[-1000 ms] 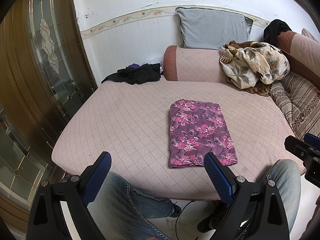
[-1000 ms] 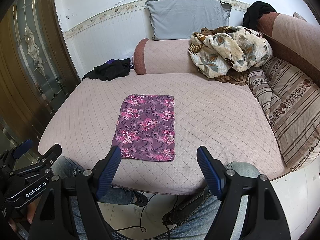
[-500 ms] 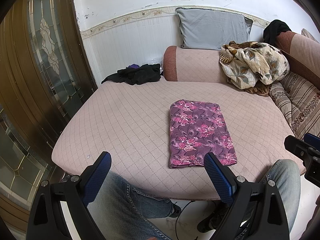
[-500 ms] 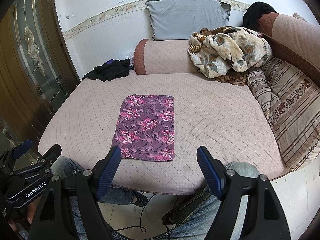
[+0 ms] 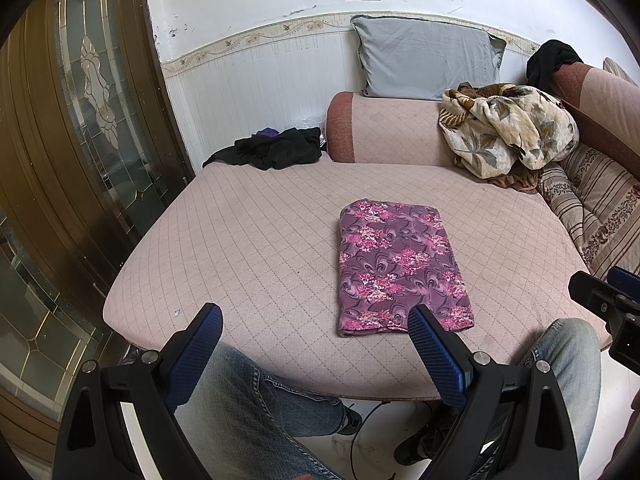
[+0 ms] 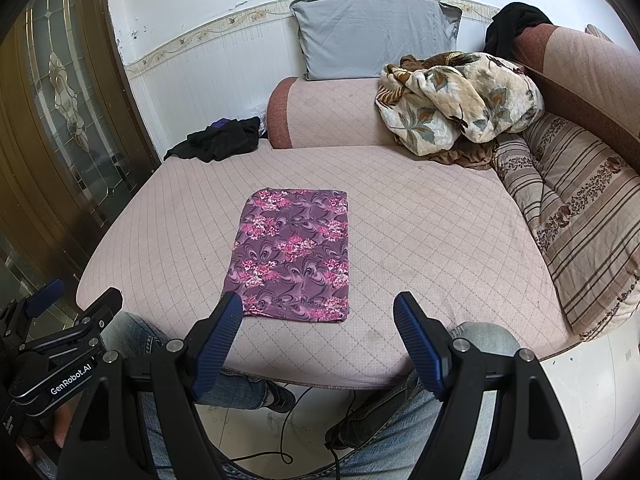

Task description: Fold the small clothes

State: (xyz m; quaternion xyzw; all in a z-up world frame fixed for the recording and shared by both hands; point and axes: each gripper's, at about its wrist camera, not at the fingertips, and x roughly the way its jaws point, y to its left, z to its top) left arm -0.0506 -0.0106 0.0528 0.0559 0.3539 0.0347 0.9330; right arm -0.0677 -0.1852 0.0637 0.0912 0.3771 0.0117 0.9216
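Note:
A purple garment with pink flowers lies folded into a flat rectangle on the pink quilted sofa seat; it also shows in the right wrist view. My left gripper is open and empty, held back over the seat's front edge above the person's knees. My right gripper is open and empty, also at the front edge, its left finger just before the garment's near edge. Neither touches the garment.
A heap of black clothes lies at the back left of the seat. A floral blanket is bunched at the back right, with a striped cushion beside it. A grey pillow leans on the wall. A wooden glass door stands left.

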